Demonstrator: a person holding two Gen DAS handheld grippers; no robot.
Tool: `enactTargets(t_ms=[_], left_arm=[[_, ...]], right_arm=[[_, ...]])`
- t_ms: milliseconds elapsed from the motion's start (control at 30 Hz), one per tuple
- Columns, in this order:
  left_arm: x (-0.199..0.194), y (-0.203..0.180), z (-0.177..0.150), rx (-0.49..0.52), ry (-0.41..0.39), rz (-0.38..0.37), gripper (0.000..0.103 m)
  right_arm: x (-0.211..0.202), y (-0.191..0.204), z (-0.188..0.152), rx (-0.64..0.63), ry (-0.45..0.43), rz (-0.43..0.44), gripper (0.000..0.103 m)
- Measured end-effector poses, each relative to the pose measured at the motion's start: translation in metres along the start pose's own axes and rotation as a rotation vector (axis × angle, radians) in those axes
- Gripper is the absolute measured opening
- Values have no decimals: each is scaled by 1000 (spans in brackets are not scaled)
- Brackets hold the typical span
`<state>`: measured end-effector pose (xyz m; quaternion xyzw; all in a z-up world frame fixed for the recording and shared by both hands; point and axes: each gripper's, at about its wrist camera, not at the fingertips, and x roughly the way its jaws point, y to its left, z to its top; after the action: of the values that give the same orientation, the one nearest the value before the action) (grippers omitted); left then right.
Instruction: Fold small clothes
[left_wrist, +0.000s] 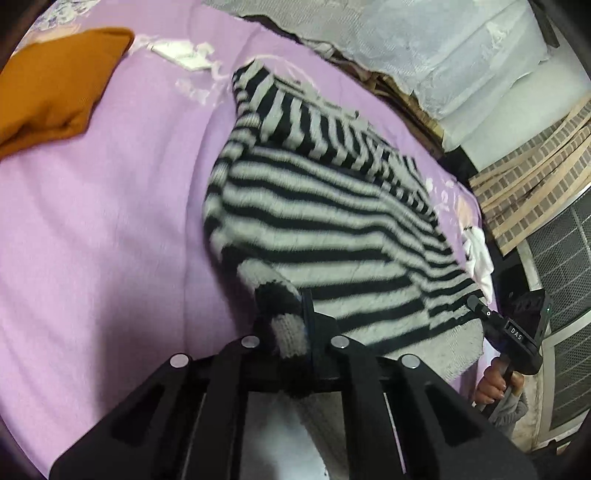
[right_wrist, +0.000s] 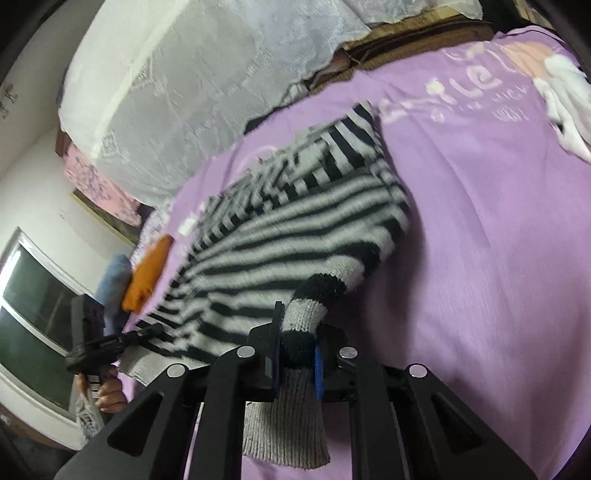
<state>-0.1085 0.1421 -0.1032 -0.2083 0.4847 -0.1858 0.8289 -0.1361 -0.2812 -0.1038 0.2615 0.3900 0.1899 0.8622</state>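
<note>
Nearest the left wrist camera, the left hand-held gripper is pinched tight on a grey-and-black ribbed cuff of the striped sweater, the cuff hanging down between the black fingers. Nearest the right wrist camera, the right hand-held gripper pinches the sweater's other cuff between its blue pads, with the grey ribbing drooping below them.

From both grips the sweater stretches away, its near edge lifted and its body spread over the purple sheet of the bed. One sleeve lies folded across the upper part of the body. In the left view the right hand-held gripper shows at the sweater's far corner, with the person's hand on its handle below.

Further off on the sheet, an orange garment lies well apart from the sweater, and something white rests near the sheet's printed lettering. Beyond the bed's far edge a white lace cloth covers something bulky.
</note>
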Motion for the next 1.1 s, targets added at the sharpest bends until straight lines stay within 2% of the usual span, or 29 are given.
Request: enactTargets(t_ms=[300,600,767,1100], left_arm=[[8,-22,54,13,-42,2,6],[7,-35,113,19,-108,-8,6],[17,-41,143,19,-137,24,6],[44,-28,191,-28,-139,60,6]], right_arm=[[15,1,53,50,-31,72,13],[32,2,104,58,-63,82,13],[45,-2,132,78,-79,82,13],[83,-13,185,121,-90,82,13]])
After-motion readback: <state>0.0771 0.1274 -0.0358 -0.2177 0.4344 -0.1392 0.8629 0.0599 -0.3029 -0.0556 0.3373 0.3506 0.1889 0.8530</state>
